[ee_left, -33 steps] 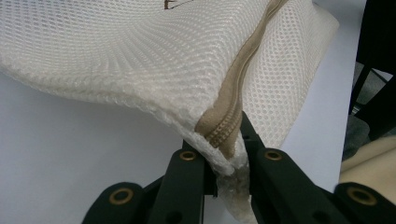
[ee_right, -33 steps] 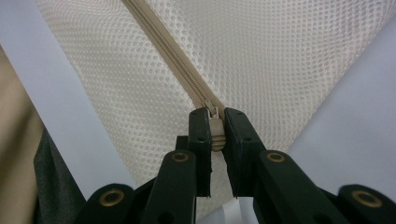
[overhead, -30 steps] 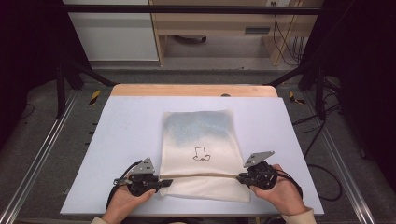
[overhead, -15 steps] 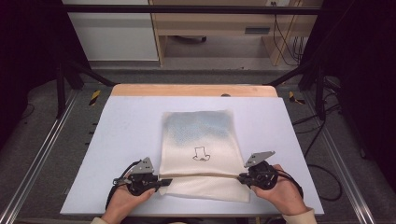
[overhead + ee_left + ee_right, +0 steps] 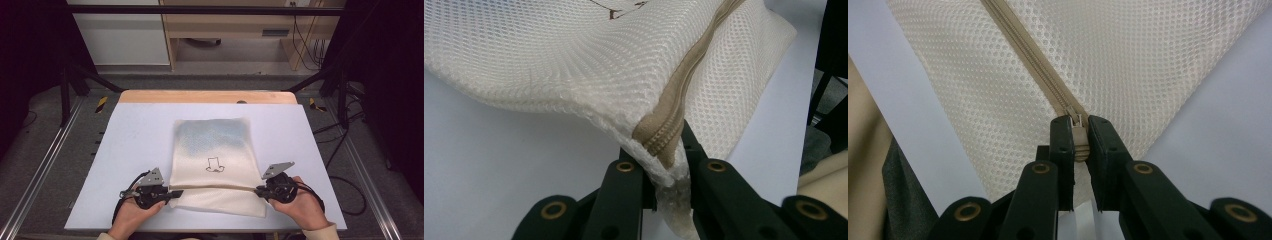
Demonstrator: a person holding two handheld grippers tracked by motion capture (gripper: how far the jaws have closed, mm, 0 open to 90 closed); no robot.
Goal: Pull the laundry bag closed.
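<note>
1. Mesh bag (image 5: 214,150) lies flat mid-worktop (image 5: 125,150), zip (image 5: 215,189) running along its near end.
2. My left gripper (image 5: 172,192): jaws clenched on the bag's left zip end (image 5: 659,140).
3. My right gripper (image 5: 259,190): jaws clenched on the zip pull (image 5: 1078,132) at the right edge.
4. Zip looks closed.

One camera overhead, one on each gripper

High view looks forward and down; gripper views sit close — all share the mesh bag (image 5: 215,165).
</note>
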